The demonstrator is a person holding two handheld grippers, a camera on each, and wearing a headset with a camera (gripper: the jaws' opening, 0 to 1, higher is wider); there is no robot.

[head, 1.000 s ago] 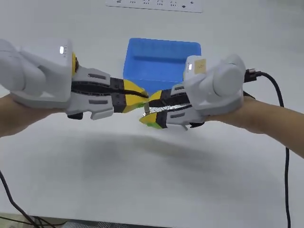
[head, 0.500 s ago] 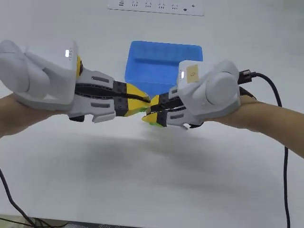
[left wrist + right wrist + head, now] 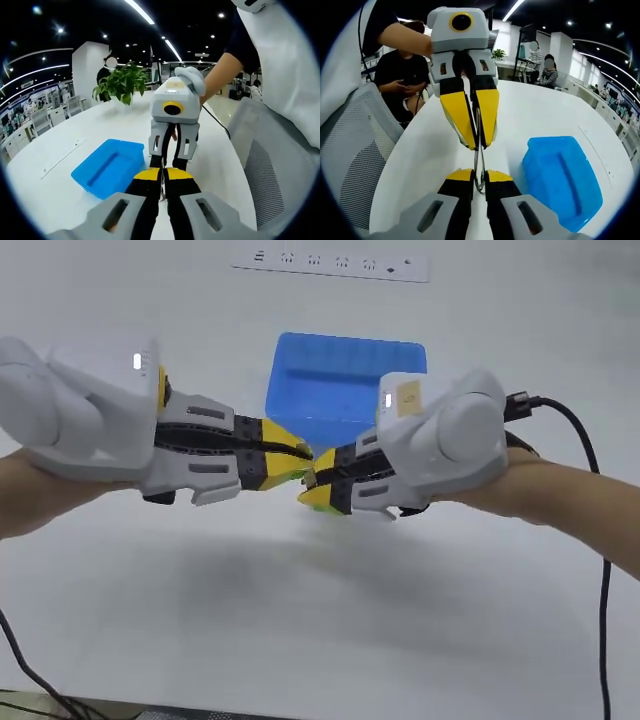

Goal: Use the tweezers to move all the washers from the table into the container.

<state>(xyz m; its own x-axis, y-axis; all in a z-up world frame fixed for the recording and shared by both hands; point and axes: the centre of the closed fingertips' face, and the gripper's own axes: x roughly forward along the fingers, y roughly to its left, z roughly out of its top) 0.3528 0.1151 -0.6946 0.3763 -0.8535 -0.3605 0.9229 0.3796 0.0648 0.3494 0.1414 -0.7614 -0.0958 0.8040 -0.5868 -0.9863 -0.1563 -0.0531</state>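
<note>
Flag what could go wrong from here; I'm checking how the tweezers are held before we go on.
1. The tweezers are pinched above the table between the left gripper and the right gripper; if one lets go early, they may drop.
2. Both grip a thin tool, so a twist of either gripper could skew it in the jaws.
3. The blue container sits just beyond the tips and might get bumped.

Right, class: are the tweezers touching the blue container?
Apart. The right gripper view shows the tweezers held between the left gripper and right gripper, with bare white table separating them from the blue container.
</note>
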